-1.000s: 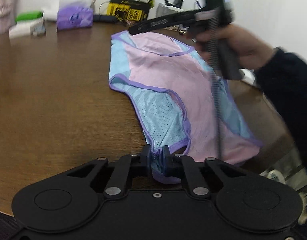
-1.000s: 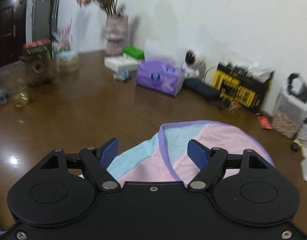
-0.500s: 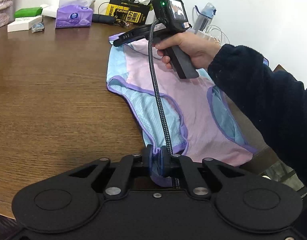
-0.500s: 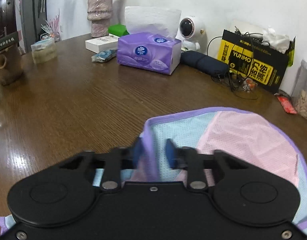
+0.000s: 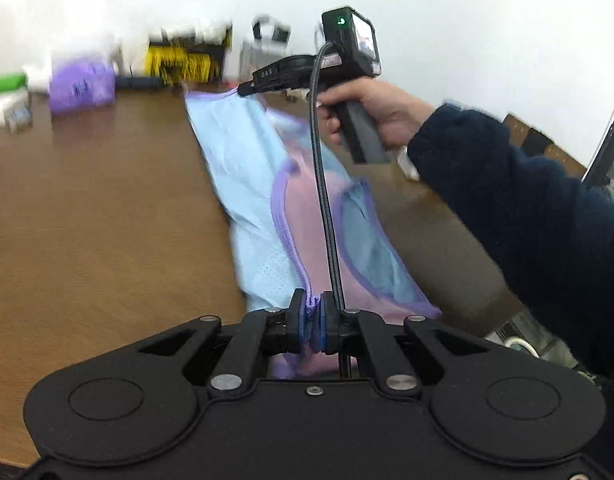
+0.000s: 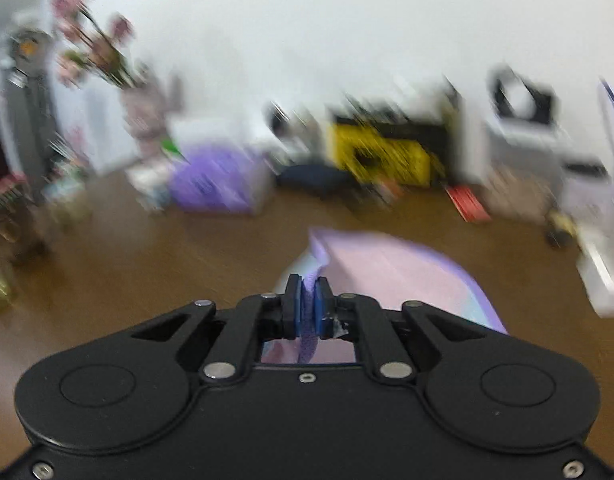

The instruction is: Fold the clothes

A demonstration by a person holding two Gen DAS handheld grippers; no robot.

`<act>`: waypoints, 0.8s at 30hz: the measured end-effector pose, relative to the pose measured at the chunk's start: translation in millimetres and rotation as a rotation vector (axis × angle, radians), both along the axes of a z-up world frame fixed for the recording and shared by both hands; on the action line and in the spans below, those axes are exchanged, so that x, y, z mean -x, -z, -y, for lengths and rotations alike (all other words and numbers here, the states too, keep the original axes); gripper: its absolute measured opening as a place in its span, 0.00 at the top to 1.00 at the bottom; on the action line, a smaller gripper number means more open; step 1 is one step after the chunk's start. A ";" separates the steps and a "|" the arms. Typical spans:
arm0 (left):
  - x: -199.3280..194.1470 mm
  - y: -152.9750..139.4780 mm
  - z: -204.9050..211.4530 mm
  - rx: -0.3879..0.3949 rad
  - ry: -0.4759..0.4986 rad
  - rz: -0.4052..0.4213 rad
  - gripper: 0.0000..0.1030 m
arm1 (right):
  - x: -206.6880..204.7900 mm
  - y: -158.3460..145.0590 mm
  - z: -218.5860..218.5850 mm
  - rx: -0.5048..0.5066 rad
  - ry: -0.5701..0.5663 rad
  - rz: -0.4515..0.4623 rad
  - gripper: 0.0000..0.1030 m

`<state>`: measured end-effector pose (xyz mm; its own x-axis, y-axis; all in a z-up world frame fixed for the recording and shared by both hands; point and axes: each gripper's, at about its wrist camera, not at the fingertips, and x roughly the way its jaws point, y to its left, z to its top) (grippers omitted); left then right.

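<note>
- Table (image 5: 87,220): brown wood, filling both views, clutter pushed along the far wall.
- Garment (image 5: 259,208): pink and pale-blue mesh with purple trim, stretched lengthwise across the table between the two grippers, one blue side flap turned over the pink middle; in the right wrist view (image 6: 395,276) it shows mostly pink, with a purple border.
- Sleeve (image 5: 527,208): dark and fuzzy, coming in from the right; the hand (image 5: 379,116) grips the right tool's pistol handle.
- Right gripper (image 6: 307,300): jaws pinched on a bunched purple hem at the far end of the garment; the log has them opening a touch just now, yet cloth is clearly clamped between the blue pads. From the left wrist view (image 5: 245,90), white characters sit on its black finger, too small to read for sure.
- Left gripper (image 5: 315,308): jaws tight together on the near purple hem.
- Yellow box (image 6: 383,152): black print, blurred, unreadable.
- Purple tissue box (image 6: 215,184): logo smeared by motion, unreadable.
</note>
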<state>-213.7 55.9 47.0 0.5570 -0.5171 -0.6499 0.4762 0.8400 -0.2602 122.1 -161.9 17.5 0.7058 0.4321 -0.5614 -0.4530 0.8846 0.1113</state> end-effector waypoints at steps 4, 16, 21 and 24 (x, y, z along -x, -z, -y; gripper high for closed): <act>6.6 -13.2 -19.6 0.069 0.023 0.030 0.85 | 14.3 5.5 19.4 0.006 -0.002 -0.016 0.49; -23.6 2.6 -52.5 0.008 -0.215 -0.004 0.51 | 22.3 -66.4 -1.3 -0.043 -0.090 0.143 0.35; -33.9 12.1 -50.4 0.013 -0.175 -0.060 0.51 | 21.9 -60.9 -4.2 -0.015 -0.090 0.130 0.35; -40.8 16.4 -41.3 -0.033 -0.168 -0.054 0.52 | 23.3 -52.8 -0.7 0.009 -0.083 0.117 0.35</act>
